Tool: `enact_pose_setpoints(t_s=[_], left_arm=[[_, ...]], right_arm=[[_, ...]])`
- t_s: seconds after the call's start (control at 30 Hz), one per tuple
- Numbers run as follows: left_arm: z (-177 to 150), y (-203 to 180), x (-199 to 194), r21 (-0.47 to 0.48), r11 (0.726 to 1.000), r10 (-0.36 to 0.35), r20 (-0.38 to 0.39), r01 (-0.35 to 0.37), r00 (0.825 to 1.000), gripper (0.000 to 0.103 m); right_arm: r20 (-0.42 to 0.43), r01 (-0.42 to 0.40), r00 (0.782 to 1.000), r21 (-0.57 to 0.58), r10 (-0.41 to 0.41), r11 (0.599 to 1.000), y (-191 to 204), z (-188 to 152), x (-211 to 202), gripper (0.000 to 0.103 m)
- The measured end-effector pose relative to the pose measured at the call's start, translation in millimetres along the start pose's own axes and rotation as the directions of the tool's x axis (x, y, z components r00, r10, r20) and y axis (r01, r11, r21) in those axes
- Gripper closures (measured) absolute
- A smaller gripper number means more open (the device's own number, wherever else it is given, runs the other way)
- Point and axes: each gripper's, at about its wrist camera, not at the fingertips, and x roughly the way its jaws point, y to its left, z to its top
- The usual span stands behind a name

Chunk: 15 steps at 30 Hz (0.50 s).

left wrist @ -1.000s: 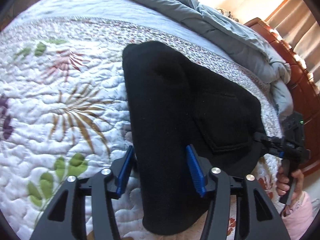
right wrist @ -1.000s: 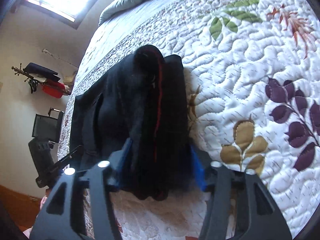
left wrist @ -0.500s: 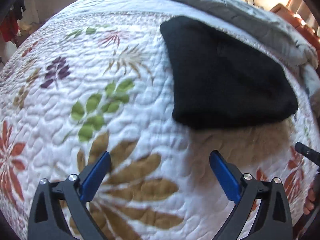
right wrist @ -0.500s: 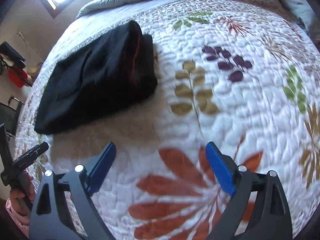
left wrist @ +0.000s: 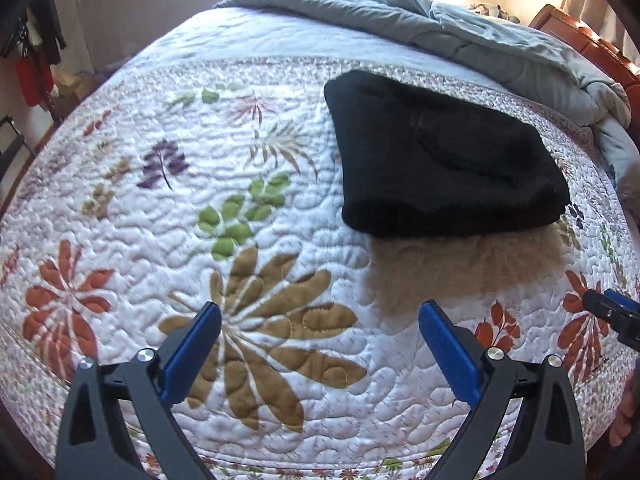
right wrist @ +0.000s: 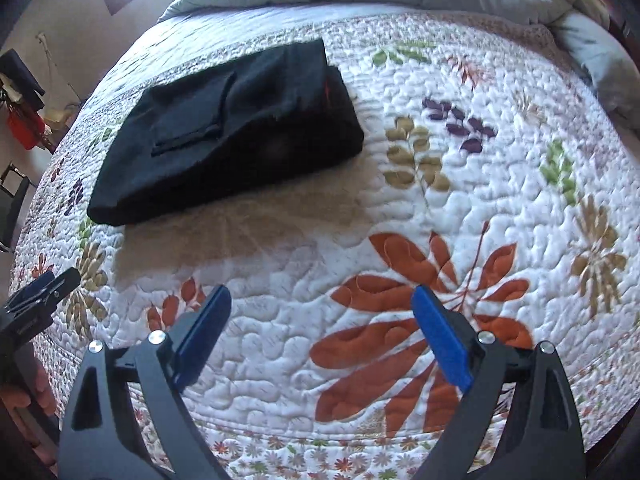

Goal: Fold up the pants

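Note:
The black pants (left wrist: 440,160) lie folded into a compact bundle on the floral quilt (left wrist: 160,208), back pocket on top. In the right wrist view the black pants (right wrist: 232,128) sit upper left with a red seam showing. My left gripper (left wrist: 320,320) is open and empty, held back from the bundle over the quilt. My right gripper (right wrist: 322,308) is open and empty too, well short of the bundle. Each gripper shows at the edge of the other's view: the right one (left wrist: 612,312), the left one (right wrist: 40,288).
A crumpled grey duvet (left wrist: 460,28) lies along the far side of the bed. A wooden headboard (left wrist: 592,44) is at the far right. Clothes and a chair (right wrist: 20,120) stand beside the bed on the left.
Both grippers let go of the folded pants, opened wide and pulled back toward the near edge of the bed. The bundle stays lying on the quilt.

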Motion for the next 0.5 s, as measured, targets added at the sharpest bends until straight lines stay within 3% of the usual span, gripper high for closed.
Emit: enact_pose_setpoints(t_s=[0.23, 0.5], left_arm=[[34.5, -13.9, -20.8, 0.023, 1.000, 0.003, 0.034, -0.004, 0.999, 0.004], [44.7, -25.8, -45.4, 0.050, 0.999, 0.017, 0.072, -0.020, 0.997, 0.004]], right_arm=[[0.046, -0.003, 0.999, -0.007, 0.003, 1.000, 7.9, 25.3, -26.2, 0.011], [0.059, -0.031, 0.998, 0.010, 0.030, 0.999, 16.0, 32.9, -41.4, 0.009]])
